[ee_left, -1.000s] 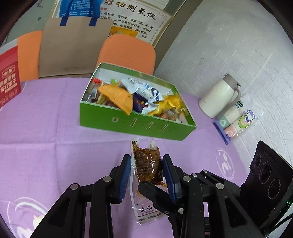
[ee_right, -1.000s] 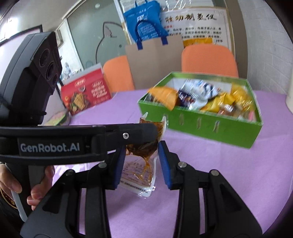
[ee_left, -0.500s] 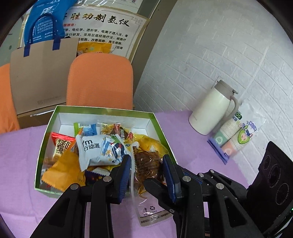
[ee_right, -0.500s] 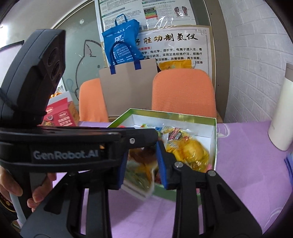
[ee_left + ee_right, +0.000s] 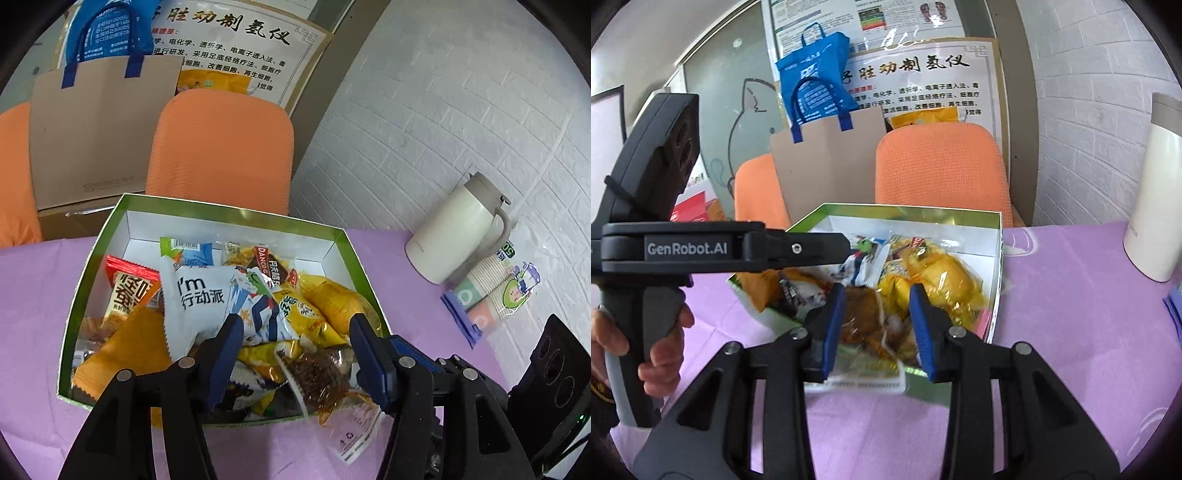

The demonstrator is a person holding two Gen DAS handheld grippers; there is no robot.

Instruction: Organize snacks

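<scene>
Our left gripper (image 5: 295, 339) gapes wide above the brown snack pouch (image 5: 317, 376); we should nudge its overhanging tail fully inside the green box (image 5: 229, 210).

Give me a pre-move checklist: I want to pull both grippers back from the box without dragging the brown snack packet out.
1. Left gripper jaws spread: ok.
2. Brown snack packet free of the left jaws: ok, gaps on both sides.
3. Packet fully inside the green box: not ok, its clear end hangs over the near wall above the purple tablecloth.
4. Right gripper clear of the packet: cannot tell; jaws apart, packet lies between them.
5. White jug out of the way: ok, it stands off to the side.
</scene>
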